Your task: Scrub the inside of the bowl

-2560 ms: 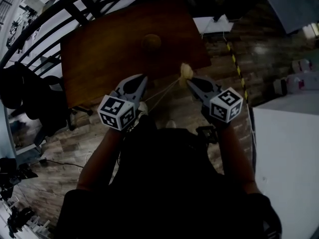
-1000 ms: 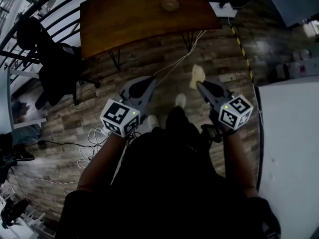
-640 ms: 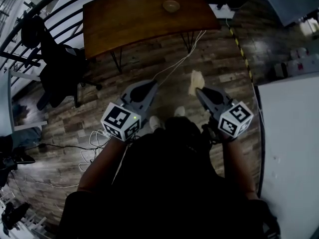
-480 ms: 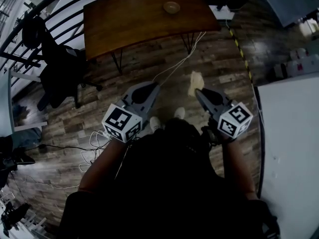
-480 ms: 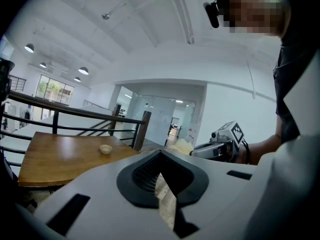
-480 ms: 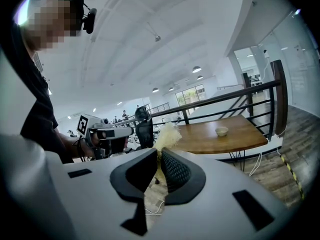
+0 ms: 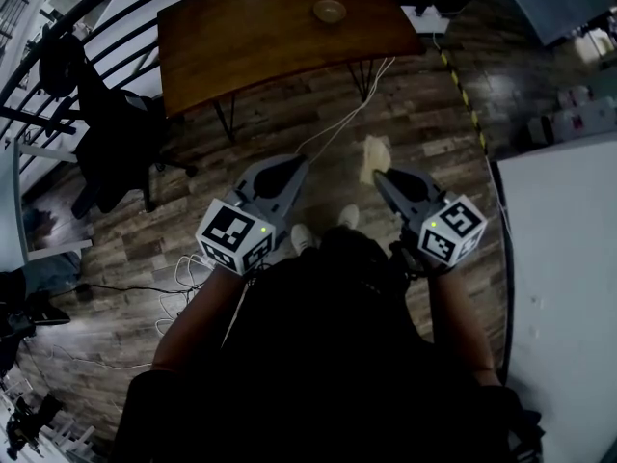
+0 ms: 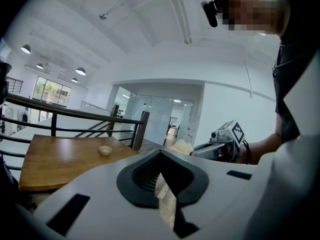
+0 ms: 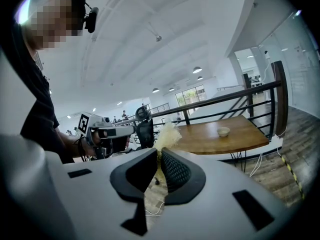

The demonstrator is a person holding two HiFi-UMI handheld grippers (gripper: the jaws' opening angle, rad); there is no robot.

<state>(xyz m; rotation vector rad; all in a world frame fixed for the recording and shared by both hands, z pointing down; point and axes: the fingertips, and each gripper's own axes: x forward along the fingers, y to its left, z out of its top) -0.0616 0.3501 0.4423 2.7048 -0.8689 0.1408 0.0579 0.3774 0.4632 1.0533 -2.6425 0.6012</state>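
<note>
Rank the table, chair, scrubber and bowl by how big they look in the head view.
1. table
2. chair
3. scrubber, which looks slightly bigger than the bowl
4. bowl
The scrubber is much nearer the camera than the bowl, so their real order is unsure.

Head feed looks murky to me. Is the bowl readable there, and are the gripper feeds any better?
Head view: dim, corners vignetted, the person's torso nearly black, yet the bowl shows pale on the table. Left gripper view: bright, sharp, fisheye-bent railing. Right gripper view: equally bright; the scrubber in the right claw is crisp.
</note>
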